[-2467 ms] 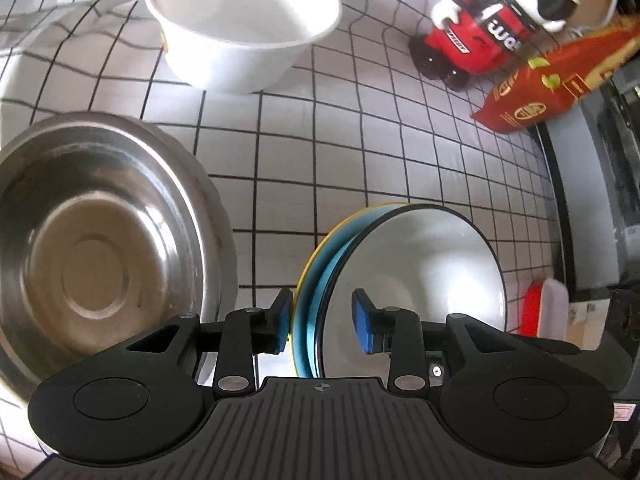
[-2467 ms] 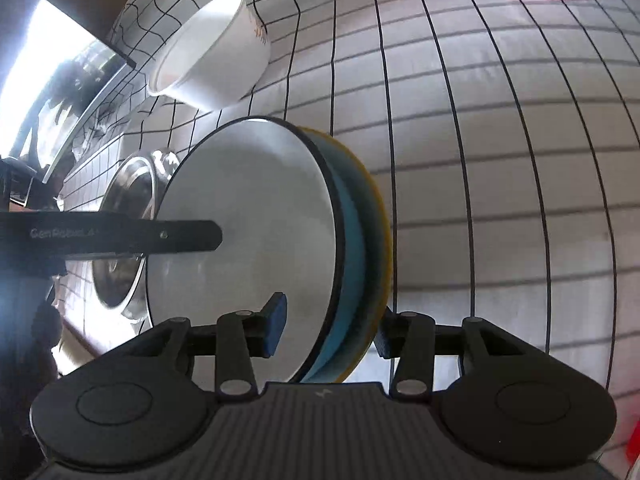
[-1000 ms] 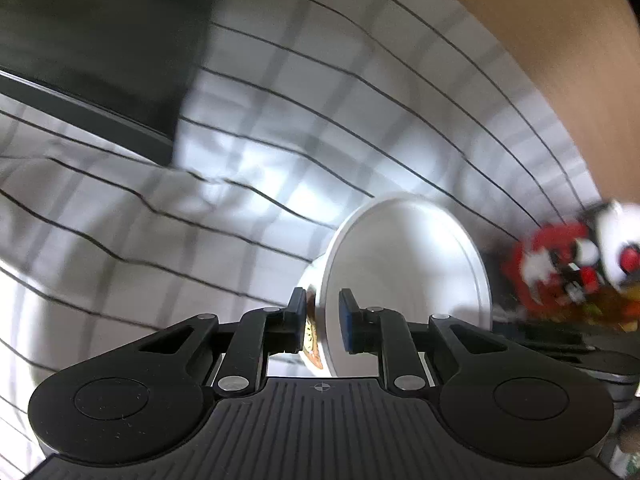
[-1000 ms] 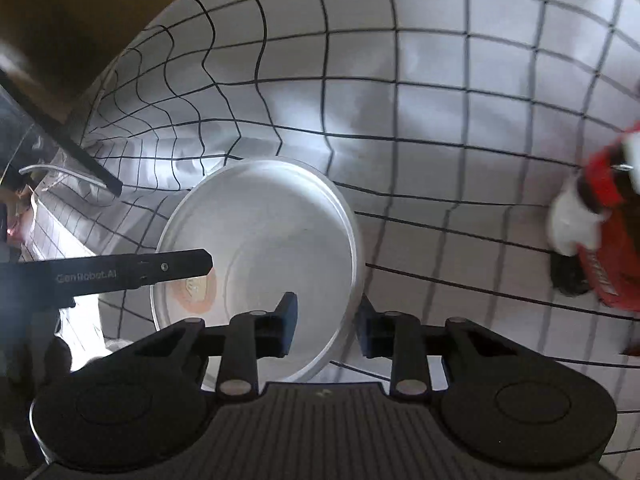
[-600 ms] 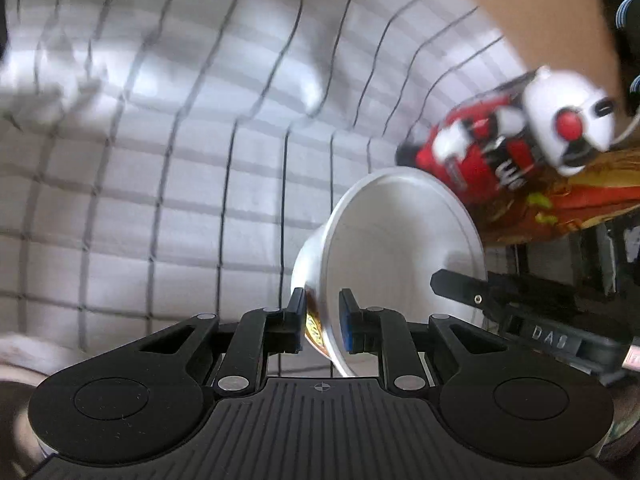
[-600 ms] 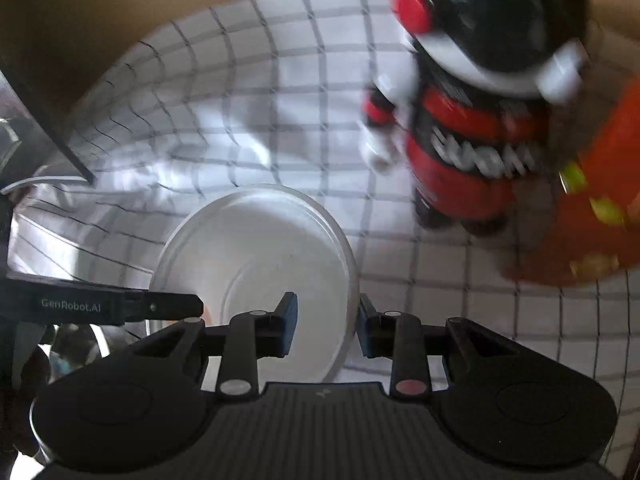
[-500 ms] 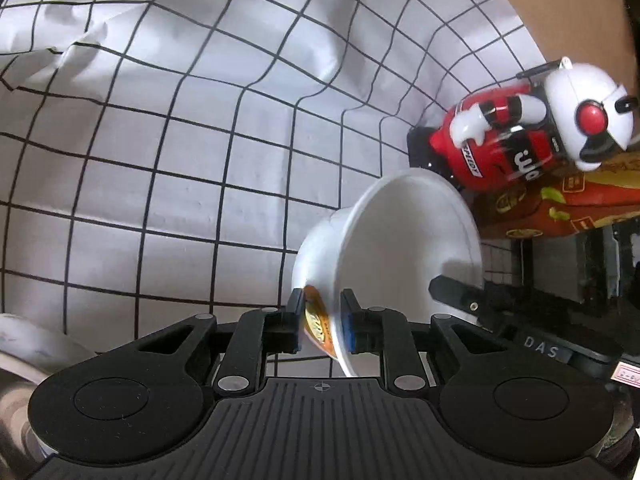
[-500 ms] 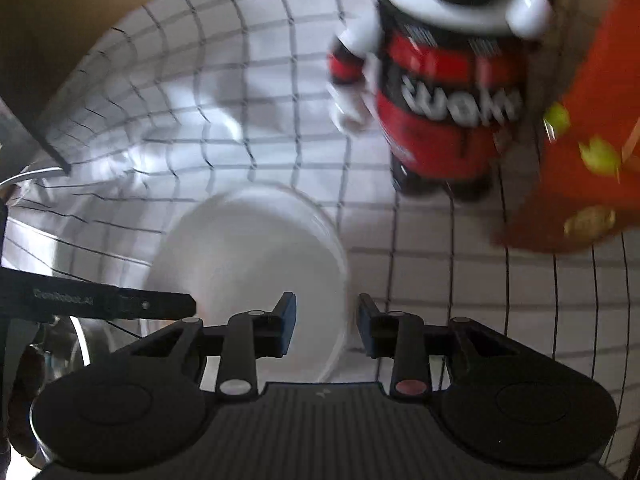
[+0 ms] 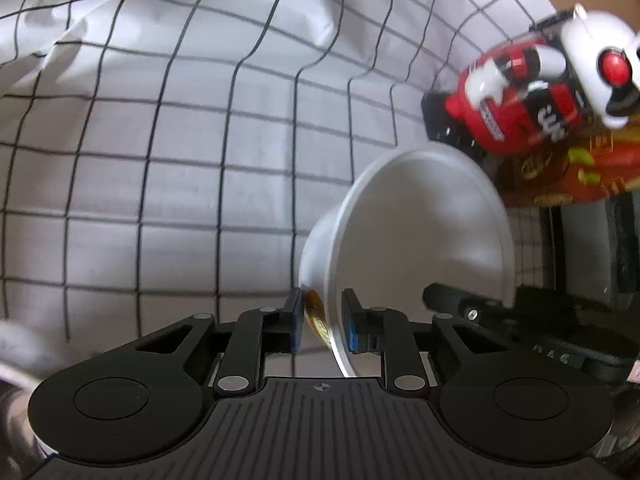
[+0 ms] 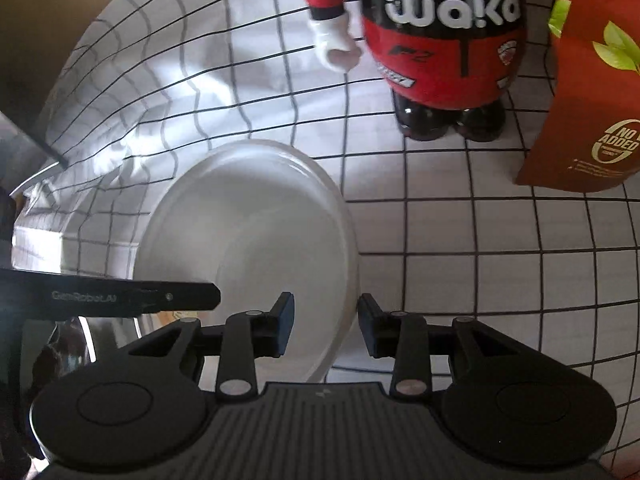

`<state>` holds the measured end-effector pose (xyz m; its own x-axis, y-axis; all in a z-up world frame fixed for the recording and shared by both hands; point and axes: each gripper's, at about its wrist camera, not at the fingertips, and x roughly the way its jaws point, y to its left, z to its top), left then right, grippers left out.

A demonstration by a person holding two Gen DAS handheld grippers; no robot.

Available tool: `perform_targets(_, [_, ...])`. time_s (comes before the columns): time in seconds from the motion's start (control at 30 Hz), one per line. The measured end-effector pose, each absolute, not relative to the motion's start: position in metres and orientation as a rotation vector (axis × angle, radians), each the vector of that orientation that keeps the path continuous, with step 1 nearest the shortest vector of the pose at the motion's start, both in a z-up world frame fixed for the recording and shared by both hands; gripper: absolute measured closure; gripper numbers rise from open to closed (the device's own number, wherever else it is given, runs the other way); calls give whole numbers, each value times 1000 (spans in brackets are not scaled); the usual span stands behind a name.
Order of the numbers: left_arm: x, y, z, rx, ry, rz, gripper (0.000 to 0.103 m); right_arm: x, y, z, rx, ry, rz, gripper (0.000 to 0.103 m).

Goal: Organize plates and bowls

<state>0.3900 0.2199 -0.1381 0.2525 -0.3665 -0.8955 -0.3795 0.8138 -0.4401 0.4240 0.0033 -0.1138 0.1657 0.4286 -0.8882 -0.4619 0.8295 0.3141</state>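
Right wrist view: my right gripper [image 10: 325,326] straddles the near rim of the white round paper bowl [image 10: 256,248], and its jaws are opening, the blue pads standing clear of the rim on both sides, so this hand is letting go. In the left wrist view my left gripper [image 9: 321,322] is clenched on the opposite rim of the same bowl, one pad inside, one outside by the orange print. The bowl sits tilted over the white black-gridded tablecloth [image 10: 500,240], near the red and white toy figure [image 10: 440,36] and the red-orange snack bag [image 10: 592,92]; whether its base touches the cloth I cannot tell. I judge this the set-down step. Next I should free the left grip, then draw both tools back without dragging the light bowl.
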Motion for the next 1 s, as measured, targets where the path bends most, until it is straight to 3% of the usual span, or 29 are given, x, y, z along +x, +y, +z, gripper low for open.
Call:
perform_targets(0.47, [378, 237, -147, -777, 1321, 24, 83, 423, 1, -123, 25, 1277, 631, 70])
perform_targets(0.73, [343, 223, -50, -738, 1048, -70, 82, 379, -29, -34, 35, 1044, 678, 73])
perform_targets(0.87, [317, 210, -3, -729, 1044, -102, 81, 340, -40, 6, -26, 977, 707, 73])
perform_targets(1.0, [287, 195, 11, -714, 1097, -101, 81, 308, -47, 10, -68, 1000, 741, 73])
